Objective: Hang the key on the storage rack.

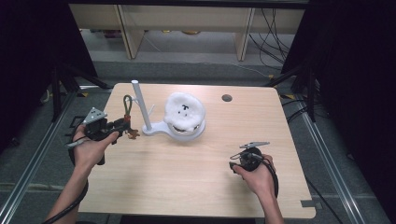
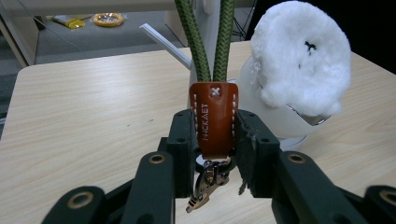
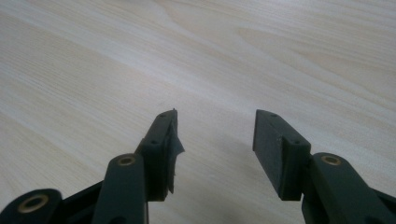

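Item, left of frame: our left gripper (image 1: 122, 127) clamps the brown leather tab (image 2: 213, 116) of a keychain, stamped "THICKMET", its green cord loop (image 1: 127, 105) upright beside the white stand's post (image 1: 141, 106). Hanging, we judge, is not yet done. Centre: white fluffy pad (image 1: 185, 111) on the stand base. Lower right: our right gripper (image 3: 215, 135), jaws wide, holding nothing, over the table (image 1: 187, 172).
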`<state>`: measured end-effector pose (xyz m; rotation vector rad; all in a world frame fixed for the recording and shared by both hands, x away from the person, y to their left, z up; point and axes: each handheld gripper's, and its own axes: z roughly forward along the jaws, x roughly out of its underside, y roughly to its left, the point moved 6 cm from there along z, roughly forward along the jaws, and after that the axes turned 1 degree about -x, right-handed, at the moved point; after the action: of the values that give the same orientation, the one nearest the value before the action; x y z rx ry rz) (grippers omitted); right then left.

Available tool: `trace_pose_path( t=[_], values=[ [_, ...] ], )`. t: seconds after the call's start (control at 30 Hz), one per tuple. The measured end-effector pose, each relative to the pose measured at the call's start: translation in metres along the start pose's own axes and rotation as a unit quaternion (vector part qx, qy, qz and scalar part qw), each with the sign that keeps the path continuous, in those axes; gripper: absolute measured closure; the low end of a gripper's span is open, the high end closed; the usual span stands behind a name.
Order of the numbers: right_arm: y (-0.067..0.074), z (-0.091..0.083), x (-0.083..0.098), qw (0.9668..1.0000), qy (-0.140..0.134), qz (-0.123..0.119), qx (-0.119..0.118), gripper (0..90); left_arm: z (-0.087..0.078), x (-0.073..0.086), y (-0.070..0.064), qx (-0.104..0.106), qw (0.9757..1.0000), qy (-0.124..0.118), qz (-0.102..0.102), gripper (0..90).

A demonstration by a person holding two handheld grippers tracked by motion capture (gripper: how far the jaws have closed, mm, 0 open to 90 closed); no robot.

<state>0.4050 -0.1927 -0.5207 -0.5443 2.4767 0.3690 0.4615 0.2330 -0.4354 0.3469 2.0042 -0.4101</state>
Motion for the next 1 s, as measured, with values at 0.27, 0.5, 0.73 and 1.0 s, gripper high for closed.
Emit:
trace_pose_path(
  t=[0.27, 0.5, 0.73, 1.0],
  values=[
    [0.002, -0.002, 0.001, 0.9998, 0.01, 0.013, -0.009, 51.1, 0.008, 0.002, 0.0, 0.003, 1.0, 0.004, -0.007, 68.3],
    [0.003, -0.002, 0.001, 0.9998, 0.01, 0.013, -0.01, 51.0, 0.016, 0.004, -0.002, 0.003, 0.9999, 0.007, -0.009, 68.2],
    [0.002, -0.001, 0.001, 0.9999, 0.004, 0.007, -0.012, 50.8, 0.024, 0.005, -0.002, 0.001, 0.9999, 0.005, -0.009, 68.0],
    [0.002, -0.002, 0.001, 0.9998, 0.006, 0.016, -0.008, 50.8, 0.033, 0.007, -0.002, -0.004, 1.0, 0.005, -0.005, 67.6]
  ],
)
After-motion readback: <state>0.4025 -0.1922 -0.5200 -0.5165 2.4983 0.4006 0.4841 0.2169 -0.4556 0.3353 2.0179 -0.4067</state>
